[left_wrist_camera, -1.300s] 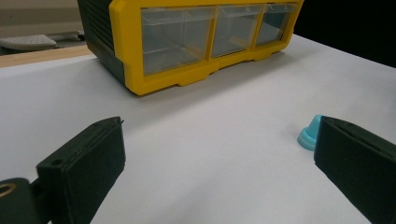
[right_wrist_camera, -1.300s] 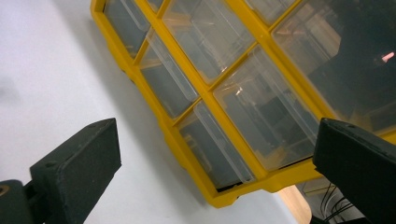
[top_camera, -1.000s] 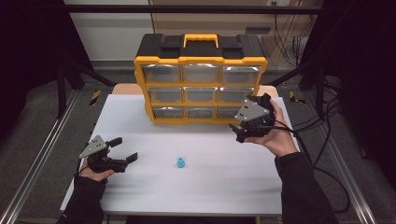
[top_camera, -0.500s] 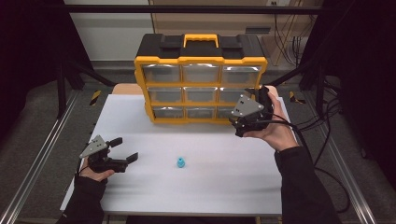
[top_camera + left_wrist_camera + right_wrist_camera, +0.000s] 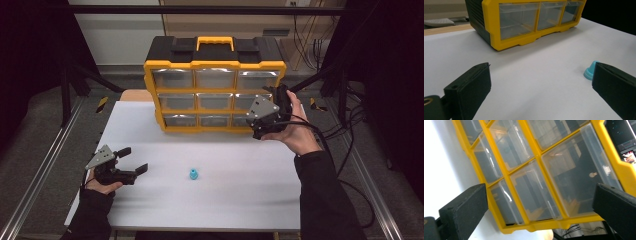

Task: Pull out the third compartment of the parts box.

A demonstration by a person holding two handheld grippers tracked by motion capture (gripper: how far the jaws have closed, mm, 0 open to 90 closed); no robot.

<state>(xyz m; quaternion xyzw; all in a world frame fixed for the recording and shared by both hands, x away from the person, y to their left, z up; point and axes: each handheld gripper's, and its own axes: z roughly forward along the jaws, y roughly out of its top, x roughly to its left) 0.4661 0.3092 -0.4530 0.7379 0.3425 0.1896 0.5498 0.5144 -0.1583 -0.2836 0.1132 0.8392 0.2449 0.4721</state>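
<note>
The right gripper (image 5: 272,107) is held up against the right-hand drawers of the drawer cabinet (image 5: 215,85), jaws spread wide and gripping nothing; in the right gripper view they frame the clear drawer (image 5: 574,172) fronts at a tilt. The main risk here, as I judge it, is that the jaws meet a drawer front askew and slip off the smooth plastic, or catch the yellow divider rather than the drawer lip, and a hard pull could drag the whole cabinet forward across the slick white table (image 5: 150,130). Which drawer is the target is hard to say from this angle. The left gripper (image 5: 131,161) rests low on the table near the person's side, also wide open and empty, with the small blue piece (image 5: 193,174) lying apart to its right near the table's middle; a careless sweep could knock that light piece away. The cabinet is a boxy yellow frame with a black top and handle, its drawers glossy and see-through; the blue piece (image 5: 589,71) looks cone-like with a flared base; the jaw pads are matte black and blocky.
</note>
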